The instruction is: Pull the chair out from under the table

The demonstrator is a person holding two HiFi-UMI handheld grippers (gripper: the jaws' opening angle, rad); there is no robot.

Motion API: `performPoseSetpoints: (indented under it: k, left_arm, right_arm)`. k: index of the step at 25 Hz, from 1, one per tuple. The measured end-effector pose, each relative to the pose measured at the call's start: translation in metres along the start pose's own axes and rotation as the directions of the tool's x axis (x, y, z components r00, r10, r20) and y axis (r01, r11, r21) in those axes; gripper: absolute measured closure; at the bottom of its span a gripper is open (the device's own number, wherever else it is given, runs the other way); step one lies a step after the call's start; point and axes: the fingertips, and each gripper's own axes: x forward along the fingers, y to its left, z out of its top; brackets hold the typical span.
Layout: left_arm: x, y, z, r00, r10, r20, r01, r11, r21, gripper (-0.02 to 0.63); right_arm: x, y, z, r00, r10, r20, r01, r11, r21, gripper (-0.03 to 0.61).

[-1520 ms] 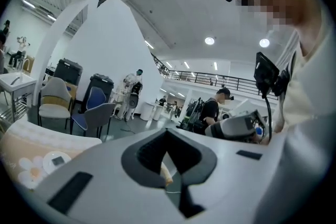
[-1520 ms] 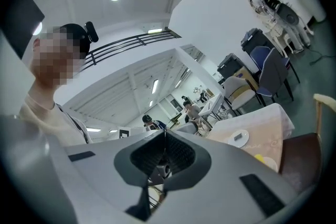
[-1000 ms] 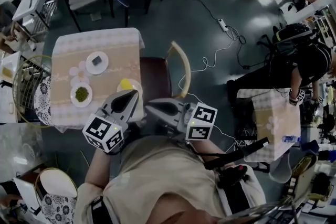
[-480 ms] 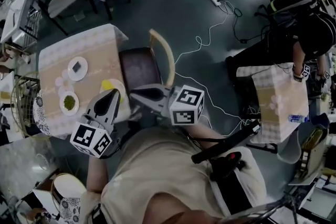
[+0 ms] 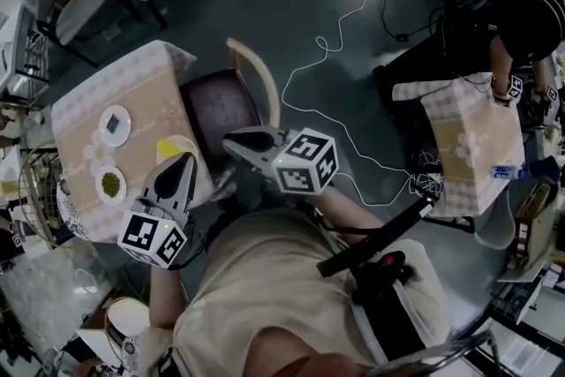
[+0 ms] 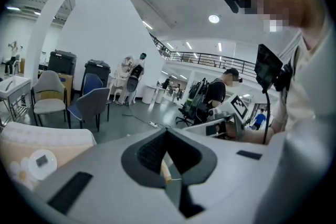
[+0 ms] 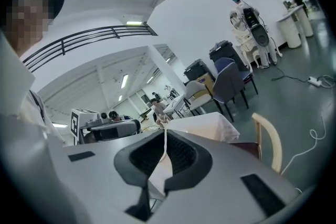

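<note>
One chair (image 5: 216,101), half under counter (image 5: 132,82), backrest on side away from counter. Right gripper (image 5: 231,139), jaws together, nearest chair's seat; left gripper (image 5: 184,162), also closed, farther off.

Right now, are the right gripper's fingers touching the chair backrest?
Apart. Right gripper view: the right gripper, fingers shut, points at the tablecloth; the chair backrest stands clear to its right.
</note>
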Motion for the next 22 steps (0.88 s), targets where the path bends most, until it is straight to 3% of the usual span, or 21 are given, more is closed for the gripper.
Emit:
performPoseSetpoints:
  k: [4, 6, 7, 15, 18, 22]
  left_arm:
    - [0.013, -0.01, -0.007, 0.999, -0.033, -0.019, 0.033, 0.999, -0.004, 0.609]
    - [0.009, -0.006, -0.007, 0.999, -0.036, -0.025, 0.036, 0.999, -0.002, 0.609]
    - [0.006, -0.003, -0.007, 0.999, -0.036, -0.027, 0.036, 0.999, 0.0, 0.609]
    - [-0.007, 0.016, -0.019, 1.0, -0.014, -0.013, 0.014, 0.999, -0.048, 0.609]
    - [-0.004, 0.018, -0.02, 1.0, -0.015, -0.007, 0.014, 0.999, -0.044, 0.609]
    - [0.0, 0.02, -0.022, 1.0, -0.01, -0.012, 0.01, 0.999, -0.035, 0.609]
  right_arm:
    - [-0.014, -0.022, -0.003, 0.997, -0.074, -0.025, 0.075, 0.997, 0.005, 0.548]
    - [-0.008, -0.032, -0.009, 0.99, -0.122, -0.067, 0.123, 0.992, 0.01, 0.32]
    - [-0.006, -0.039, -0.012, 0.984, -0.156, -0.086, 0.157, 0.988, 0.008, 0.303]
    - [0.003, -0.086, -0.032, 0.919, -0.347, -0.188, 0.346, 0.937, -0.037, 0.29]
    - [0.0, -0.119, -0.043, 0.874, -0.416, -0.25, 0.421, 0.906, -0.036, 0.291]
    - [-0.01, -0.168, -0.057, 0.793, -0.522, -0.313, 0.53, 0.845, -0.067, 0.291]
